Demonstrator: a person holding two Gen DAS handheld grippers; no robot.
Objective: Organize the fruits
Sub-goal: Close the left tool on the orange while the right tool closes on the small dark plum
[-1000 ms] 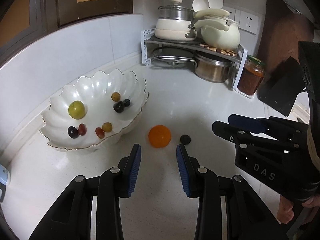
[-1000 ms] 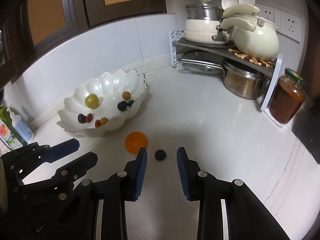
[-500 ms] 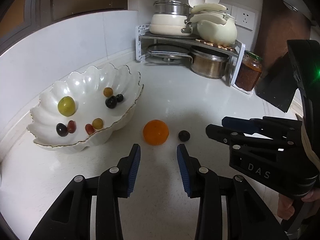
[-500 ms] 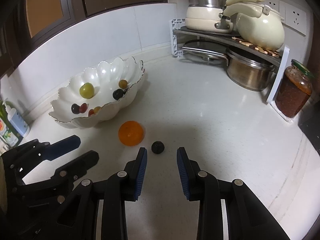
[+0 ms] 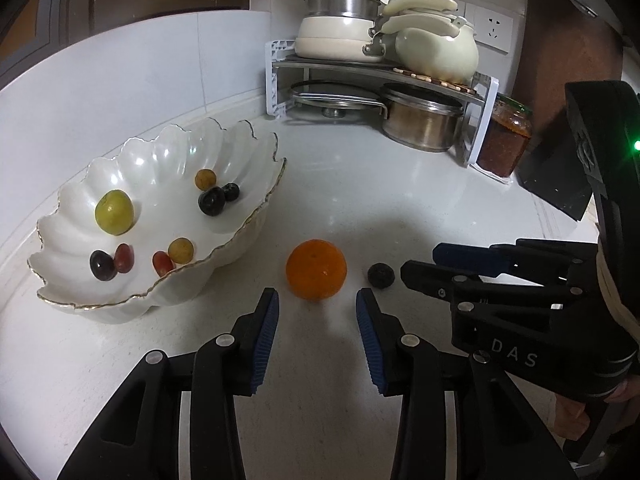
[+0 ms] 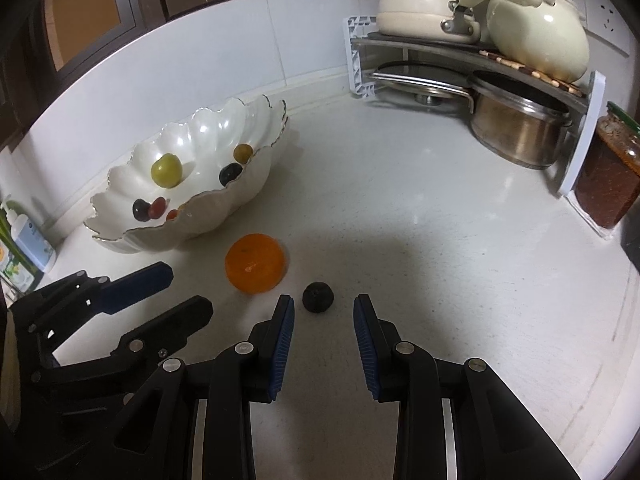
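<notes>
The left gripper point(image 5: 317, 307) is spread wide and holds nothing, low over the counter point(image 5: 400, 200); the orange point(image 5: 316, 269) lies just beyond its tips, in line with the gap. The right gripper point(image 6: 323, 311) is also wide and empty, with the small dark fruit point(image 6: 318, 297) just ahead between its tips, apart from both pads. The two fruits lie near each other, not touching. To the left stands the white scalloped bowl point(image 5: 240, 148), holding grapes and a green fruit point(image 5: 114, 212). Far right are a pot rack point(image 5: 380, 68) and a jar point(image 5: 504, 140).
</notes>
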